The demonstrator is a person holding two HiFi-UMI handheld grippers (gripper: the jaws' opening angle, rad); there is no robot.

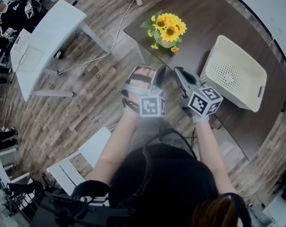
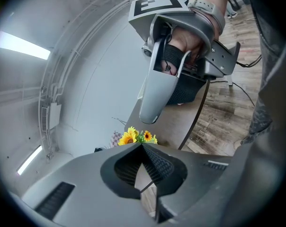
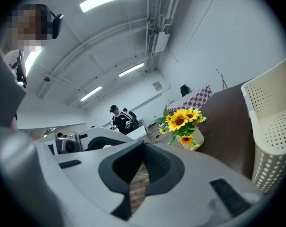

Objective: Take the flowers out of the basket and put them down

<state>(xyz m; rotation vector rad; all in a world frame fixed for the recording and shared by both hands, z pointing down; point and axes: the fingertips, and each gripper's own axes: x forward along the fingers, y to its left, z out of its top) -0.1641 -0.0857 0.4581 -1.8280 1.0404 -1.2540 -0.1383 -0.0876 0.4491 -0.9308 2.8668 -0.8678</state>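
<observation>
Yellow flowers in one pot stand near one white basket

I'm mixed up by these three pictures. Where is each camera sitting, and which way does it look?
Head view: on the person's head, looking steeply down at the flowers and basket on the table. It shows both forearms, the left gripper and the right gripper.
Left gripper view: on the left gripper, looking along its shut jaws over the table edge. It shows the right gripper and the hand holding it.
Right gripper view: on the right gripper, looking along its shut jaws at the flowers and basket.
Shared: all three show the flowers.
</observation>
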